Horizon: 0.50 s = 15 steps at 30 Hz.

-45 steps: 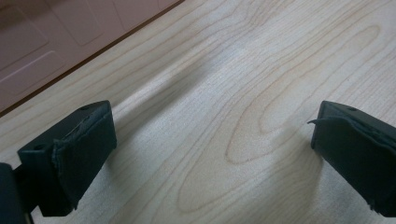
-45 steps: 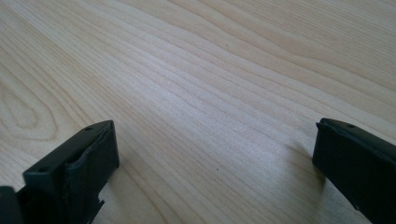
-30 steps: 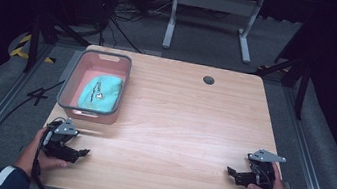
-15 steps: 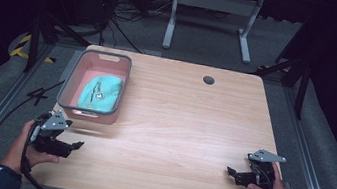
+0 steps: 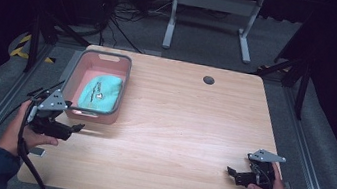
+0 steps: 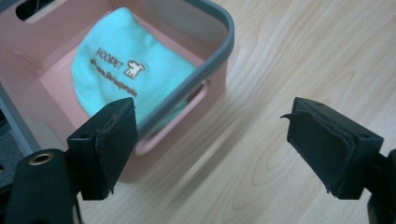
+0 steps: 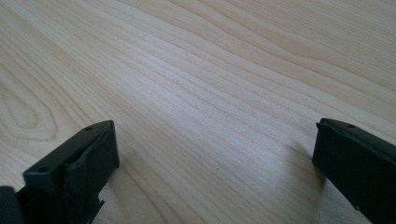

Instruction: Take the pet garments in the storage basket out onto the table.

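A pink basket with a grey rim (image 5: pixel 75 70) (image 6: pixel 219 42) stands at the left of the wooden table. Inside it lies a folded turquoise cloth with a small printed logo (image 5: pixel 101 90) (image 6: pixel 126 70). My left gripper (image 5: pixel 76 128) (image 6: pixel 210 140) hovers above the table just in front of the basket's near wall, jaws open and empty, the cloth beyond them. My right gripper (image 5: pixel 231 173) (image 7: pixel 215 172) rests low at the table's near right, open, with bare wood between its jaws.
A round dark cable hole (image 5: pixel 208 80) sits near the table's far edge. Bare wooden tabletop (image 5: pixel 187 127) stretches between the two grippers. Beyond the table stands a grey metal frame (image 5: pixel 209 9) on dark floor.
My left gripper has risen from the table's near left edge and moved up toward the basket's front wall. The right gripper has stayed where it was.
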Tool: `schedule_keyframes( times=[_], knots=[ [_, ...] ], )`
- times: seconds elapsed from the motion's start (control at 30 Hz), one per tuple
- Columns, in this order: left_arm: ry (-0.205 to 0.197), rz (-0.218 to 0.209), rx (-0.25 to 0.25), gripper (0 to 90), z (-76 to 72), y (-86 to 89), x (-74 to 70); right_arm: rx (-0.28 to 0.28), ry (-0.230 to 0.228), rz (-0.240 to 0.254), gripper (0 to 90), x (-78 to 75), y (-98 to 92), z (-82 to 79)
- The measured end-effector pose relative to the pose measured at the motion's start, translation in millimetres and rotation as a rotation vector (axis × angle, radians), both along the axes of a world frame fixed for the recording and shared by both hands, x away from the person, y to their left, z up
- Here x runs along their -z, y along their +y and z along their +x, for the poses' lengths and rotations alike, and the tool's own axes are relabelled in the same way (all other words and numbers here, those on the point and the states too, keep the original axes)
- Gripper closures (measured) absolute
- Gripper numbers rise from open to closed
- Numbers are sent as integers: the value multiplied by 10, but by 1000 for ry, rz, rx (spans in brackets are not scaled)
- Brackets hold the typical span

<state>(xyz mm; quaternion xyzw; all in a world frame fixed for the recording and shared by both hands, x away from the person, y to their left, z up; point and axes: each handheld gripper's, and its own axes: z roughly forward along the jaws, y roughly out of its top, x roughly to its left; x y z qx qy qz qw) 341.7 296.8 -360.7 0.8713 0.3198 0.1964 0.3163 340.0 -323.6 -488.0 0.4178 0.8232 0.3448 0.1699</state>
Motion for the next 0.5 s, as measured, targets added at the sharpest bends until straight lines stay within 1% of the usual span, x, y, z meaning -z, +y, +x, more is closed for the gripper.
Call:
schedule_keyframes(
  times=[0.03,0.07,0.13,0.17,0.4,0.5],
  knots=[
    [2,13,4,168,59,-23,-36,0,0,0,7,0,0,0],
    [2,13,4,168,59,-23,-36,0,0,0,7,0,0,0],
    [10,17,7,171,153,-38,-68,-1,0,1,7,0,-2,-1],
    [10,17,7,168,153,-38,-68,-1,0,1,7,0,-2,-1],
    [46,21,-13,161,410,-55,-96,-3,-1,-3,7,1,-6,-1],
    [51,30,-29,159,519,-76,-114,-3,-2,-3,7,1,-6,-1]
  ],
)
